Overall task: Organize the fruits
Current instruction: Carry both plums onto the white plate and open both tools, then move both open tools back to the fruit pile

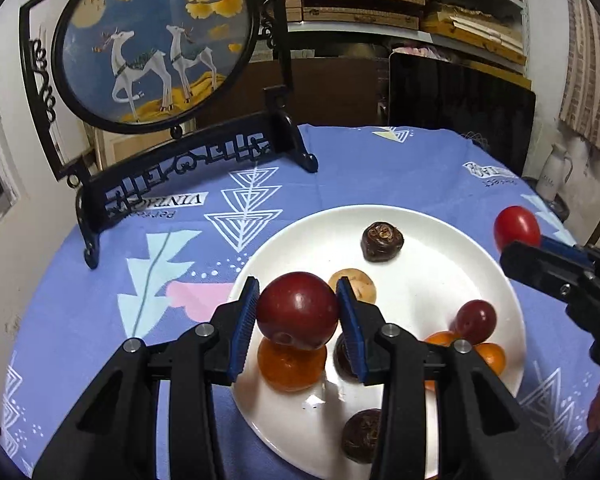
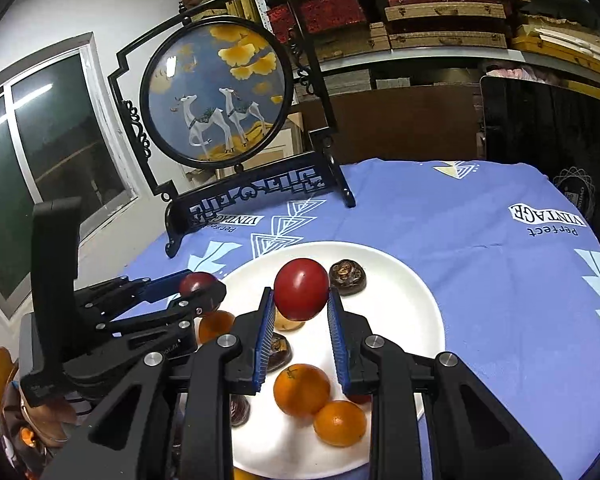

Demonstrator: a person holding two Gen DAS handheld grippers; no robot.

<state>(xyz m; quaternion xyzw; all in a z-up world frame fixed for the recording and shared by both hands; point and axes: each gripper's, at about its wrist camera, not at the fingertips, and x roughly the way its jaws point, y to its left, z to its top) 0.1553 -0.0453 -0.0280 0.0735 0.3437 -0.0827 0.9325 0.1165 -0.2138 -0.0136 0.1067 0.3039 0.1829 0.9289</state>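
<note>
A white plate [image 1: 420,248] on the blue tablecloth holds oranges [image 2: 302,390], dark brown water chestnuts [image 1: 382,241], a tan round fruit [image 1: 358,282] and a small dark red fruit [image 1: 475,321]. My left gripper [image 1: 298,312] is shut on a dark red plum [image 1: 298,310] above the plate's left side; it also shows in the right wrist view [image 2: 198,284]. My right gripper [image 2: 300,300] is shut on a red tomato-like fruit [image 2: 301,294] above the plate; it shows in the left wrist view [image 1: 517,229] at the right.
A black-framed round deer screen [image 1: 152,40] stands at the back left of the table. A dark chair back [image 1: 460,108] is behind the table. Shelves with boxes [image 2: 440,12] fill the background. The plate also shows in the right wrist view [image 2: 412,304].
</note>
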